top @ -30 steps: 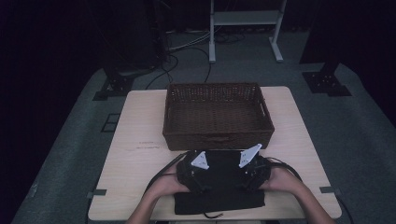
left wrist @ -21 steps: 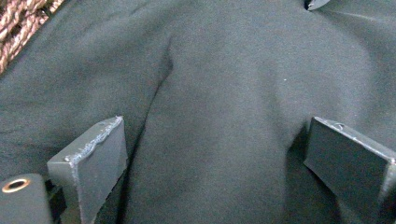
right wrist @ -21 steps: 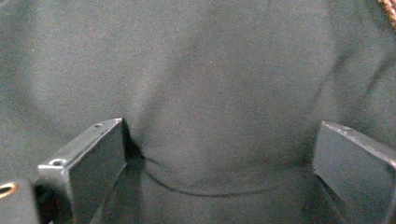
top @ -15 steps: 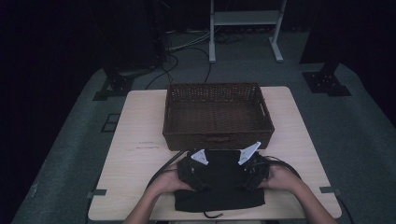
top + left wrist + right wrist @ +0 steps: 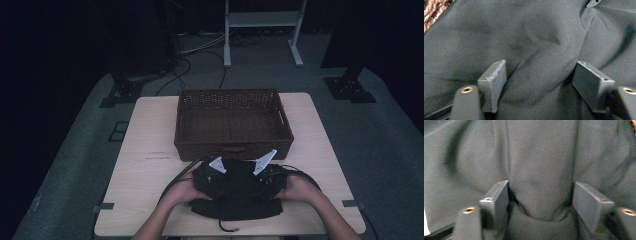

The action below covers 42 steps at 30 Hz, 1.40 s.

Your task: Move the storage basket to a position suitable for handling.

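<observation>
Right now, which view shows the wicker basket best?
High view: the whole wicker basket sits behind the dark cloth. Left gripper view catches just a woven corner; right gripper view gives a sliver at its edge.

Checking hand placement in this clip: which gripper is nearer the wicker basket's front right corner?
Right. The right gripper sits on the dark cloth just below and left of that corner of the basket; the left gripper lies farther left, under the front wall's middle.
</observation>
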### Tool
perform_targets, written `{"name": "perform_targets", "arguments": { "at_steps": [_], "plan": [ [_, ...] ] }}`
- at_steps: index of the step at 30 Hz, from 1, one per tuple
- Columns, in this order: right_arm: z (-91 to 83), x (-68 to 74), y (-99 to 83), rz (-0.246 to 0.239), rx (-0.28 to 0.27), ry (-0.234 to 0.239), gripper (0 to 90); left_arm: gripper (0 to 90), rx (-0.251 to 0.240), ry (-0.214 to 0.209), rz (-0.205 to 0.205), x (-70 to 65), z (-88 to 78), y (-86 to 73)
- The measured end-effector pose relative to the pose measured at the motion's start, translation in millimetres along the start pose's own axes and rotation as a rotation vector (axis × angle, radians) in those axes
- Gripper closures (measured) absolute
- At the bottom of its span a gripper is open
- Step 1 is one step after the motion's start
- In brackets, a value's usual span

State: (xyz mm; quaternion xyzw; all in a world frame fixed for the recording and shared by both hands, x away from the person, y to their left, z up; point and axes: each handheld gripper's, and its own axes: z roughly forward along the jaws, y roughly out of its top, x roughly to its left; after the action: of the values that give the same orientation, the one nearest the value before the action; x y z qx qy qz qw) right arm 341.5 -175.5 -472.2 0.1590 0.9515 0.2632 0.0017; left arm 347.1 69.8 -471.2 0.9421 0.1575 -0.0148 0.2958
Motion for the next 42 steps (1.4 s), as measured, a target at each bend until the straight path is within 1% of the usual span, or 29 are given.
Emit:
{"name": "perform_targets", "arguments": {
  "at_steps": [2, 4, 6, 9, 11, 12, 14, 15, 16, 18, 20, 21, 22, 24, 25, 26, 28, 30, 33, 35, 38, 40, 42],
  "plan": [
    [-1.1, -1.0, 1.2, 0.008, -0.005, 0.009, 40.7, 36.7, -0.002, -0.011, 0.004, 3.0, -1.1, 0.6],
    [-1.3, -3.5, 1.4, 0.020, -0.017, 0.019, 46.7, 45.5, -0.007, -0.032, 0.007, 6.1, -1.8, 0.9],
    [-1.1, -5.3, 2.2, 0.022, -0.025, 0.021, 51.8, 50.9, -0.007, -0.046, 0.001, 9.8, -1.9, 1.8],
    [-1.0, -5.6, 4.2, 0.031, -0.022, 0.025, 57.3, 55.2, 0.001, -0.059, 0.002, 12.6, -1.7, 3.9],
    [-1.0, -4.2, 7.6, 0.034, 0.000, 0.021, 60.4, 57.5, 0.012, -0.063, 0.009, 12.0, -1.6, 5.7],
    [-1.0, -3.4, 8.9, 0.036, 0.008, 0.020, 61.4, 58.6, 0.019, -0.061, 0.019, 11.3, -1.9, 6.4],
    [-1.1, -1.9, 11.5, 0.033, 0.025, 0.017, 64.2, 61.9, 0.013, -0.064, 0.040, 9.7, -2.2, 5.7],
    [-1.2, -1.3, 12.4, 0.036, 0.033, 0.019, 64.8, 62.9, 0.013, -0.064, 0.040, 9.7, -2.2, 5.7],
    [-1.0, -1.6, 13.1, 0.035, 0.036, 0.020, 65.3, 63.5, -0.003, -0.067, 0.041, 9.4, -2.2, 3.6],
    [-1.2, -1.4, 13.1, 0.037, 0.037, 0.023, 66.2, 64.0, -0.014, -0.062, 0.038, 8.4, -2.1, 2.5],
    [-1.1, -0.6, 13.6, 0.025, 0.036, 0.016, 67.2, 64.6, -0.008, -0.038, 0.063, 4.6, -2.8, 3.2],
    [-1.2, 0.6, 13.8, 0.019, 0.036, 0.012, 67.6, 65.1, -0.008, -0.038, 0.063, 4.6, -2.8, 3.2],
    [-1.3, 1.0, 14.0, 0.017, 0.037, 0.010, 67.8, 65.4, -0.016, -0.022, 0.066, 2.7, -3.1, 2.3],
    [-1.4, 1.0, 13.6, 0.017, 0.034, 0.012, 67.8, 65.9, -0.037, -0.023, 0.054, 2.2, -3.2, -0.5],
    [-1.5, 1.5, 13.3, 0.019, 0.034, 0.010, 68.0, 66.2, -0.052, -0.021, 0.052, 2.0, -3.3, -2.4],
    [-1.7, 2.2, 13.3, 0.015, 0.034, 0.005, 68.0, 66.7, -0.055, -0.021, 0.054, 1.7, -3.5, -3.3],
    [-2.0, 3.9, 13.5, 0.010, 0.034, -0.005, 68.0, 68.4, -0.076, -0.024, 0.063, 1.4, -3.8, -5.3],
    [-2.3, 5.1, 13.3, 0.002, 0.031, -0.015, 68.3, 68.9, -0.088, -0.031, 0.059, 2.3, -4.2, -6.9],
    [-3.6, 5.2, 12.4, -0.012, 0.022, -0.014, 68.9, 69.4, -0.092, -0.042, 0.055, 3.2, -5.9, -6.9],
    [-5.2, 5.0, 12.3, -0.020, 0.014, -0.012, 69.3, 69.8, -0.090, -0.041, 0.061, 2.6, -7.0, -6.4],
    [-9.4, 6.3, 12.8, -0.035, 0.002, -0.012, 69.8, 70.7, -0.086, -0.052, 0.067, 2.3, -10.5, -4.8],
    [-12.8, 6.7, 13.2, -0.042, -0.009, -0.007, 70.0, 71.0, -0.086, -0.067, 0.060, 2.4, -11.9, -3.8],
    [-14.6, 6.9, 13.0, -0.034, -0.009, 0.000, 70.0, 71.1, -0.091, -0.086, 0.051, 3.6, -12.3, -3.8]
  ]
}}
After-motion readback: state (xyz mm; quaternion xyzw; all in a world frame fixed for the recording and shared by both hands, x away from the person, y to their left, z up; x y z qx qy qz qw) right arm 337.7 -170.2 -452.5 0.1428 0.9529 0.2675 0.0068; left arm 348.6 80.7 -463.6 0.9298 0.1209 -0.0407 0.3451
